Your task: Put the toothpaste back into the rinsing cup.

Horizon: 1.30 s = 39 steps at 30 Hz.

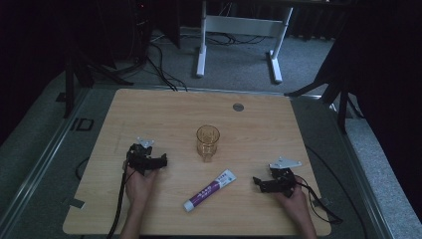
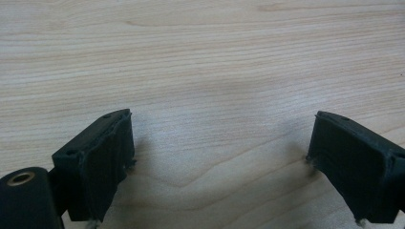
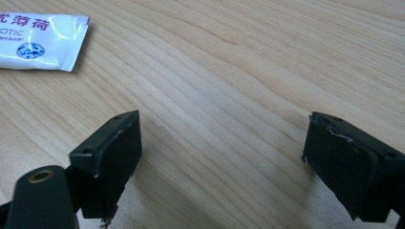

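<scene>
High view: we see one light wooden table point(image 1: 149, 107), rounded corners, fine straight grain, one small grey metal disc point(image 1: 238, 107) set near its far edge. On it, one clear amber-tinted glass point(image 1: 207, 143), cylindrical, ribbed or faceted wall, standing upright at the middle. One toothpaste tube point(image 1: 210, 190), glossy white plastic with a purple band and white cap, lies flat and diagonal just in front of the glass, cap end toward the person, apart from both grippers.

Two grippers, black, blocky, each held in one hand and resting low on the table. Left gripper point(image 1: 160, 160) sits left of the glass, near it, not touching. Right gripper point(image 1: 257, 182) sits right of the tube, pointing toward its flat crimped end, near but apart. Each carries a grey three-cornered plate on top and one black cable trailing off.

Left gripper view: we count two matte black rubbery pads point(image 2: 98, 162), jaws spread wide, bare wood between them.

Right gripper view: two black pads point(image 3: 112, 157), edges chipped, jaws wide apart, nothing between them; the tube's crimped end point(image 3: 43, 40) lies at upper left, printed with purple characters and one blue dot logo.
</scene>
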Each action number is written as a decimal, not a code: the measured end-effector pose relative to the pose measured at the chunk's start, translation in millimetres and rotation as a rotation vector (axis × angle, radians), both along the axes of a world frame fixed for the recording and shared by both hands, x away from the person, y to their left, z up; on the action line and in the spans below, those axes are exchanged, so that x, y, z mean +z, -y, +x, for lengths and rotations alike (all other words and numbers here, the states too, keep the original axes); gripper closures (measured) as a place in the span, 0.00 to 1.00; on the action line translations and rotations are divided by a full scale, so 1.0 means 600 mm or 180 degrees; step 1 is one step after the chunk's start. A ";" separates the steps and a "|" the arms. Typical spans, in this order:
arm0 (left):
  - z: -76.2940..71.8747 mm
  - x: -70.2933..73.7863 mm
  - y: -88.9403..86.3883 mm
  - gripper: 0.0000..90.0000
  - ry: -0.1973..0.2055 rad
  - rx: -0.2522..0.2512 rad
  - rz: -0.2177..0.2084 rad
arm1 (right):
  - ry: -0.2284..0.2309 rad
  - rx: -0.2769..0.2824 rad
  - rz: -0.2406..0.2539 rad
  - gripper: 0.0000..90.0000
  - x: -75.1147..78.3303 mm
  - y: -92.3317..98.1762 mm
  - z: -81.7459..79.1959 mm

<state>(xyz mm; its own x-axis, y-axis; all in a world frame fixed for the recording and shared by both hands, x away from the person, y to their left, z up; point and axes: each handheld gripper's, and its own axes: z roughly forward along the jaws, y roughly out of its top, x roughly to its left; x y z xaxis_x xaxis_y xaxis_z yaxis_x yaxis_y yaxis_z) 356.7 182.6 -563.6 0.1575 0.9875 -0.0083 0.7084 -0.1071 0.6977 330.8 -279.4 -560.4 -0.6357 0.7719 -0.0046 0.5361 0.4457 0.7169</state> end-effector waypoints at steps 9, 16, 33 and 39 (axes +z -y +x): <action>-0.003 0.009 0.003 0.18 -0.0121 -0.0033 0.0019 | 0.0000 0.0000 0.0000 0.14 0.000 0.000 0.000; -0.013 0.025 -0.005 0.44 -0.0231 0.0071 -0.0120 | 0.0000 0.0000 0.0001 0.14 0.000 0.000 0.000; -0.047 0.095 0.023 0.46 -0.0080 -0.0262 -0.0113 | 0.0001 0.0001 0.0000 0.14 0.000 0.000 0.000; -0.056 0.120 0.038 0.46 -0.0023 -0.0387 -0.0086 | 0.0001 0.0001 0.0000 0.14 0.000 0.000 0.000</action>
<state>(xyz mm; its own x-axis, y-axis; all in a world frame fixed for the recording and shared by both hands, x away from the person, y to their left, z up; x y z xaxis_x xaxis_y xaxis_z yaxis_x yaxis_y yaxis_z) 323.0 160.0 -491.6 0.2760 0.9605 -0.0363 0.6964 -0.1738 0.6963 330.9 -279.4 -560.4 -0.6359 0.7717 -0.0048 0.5357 0.4459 0.7170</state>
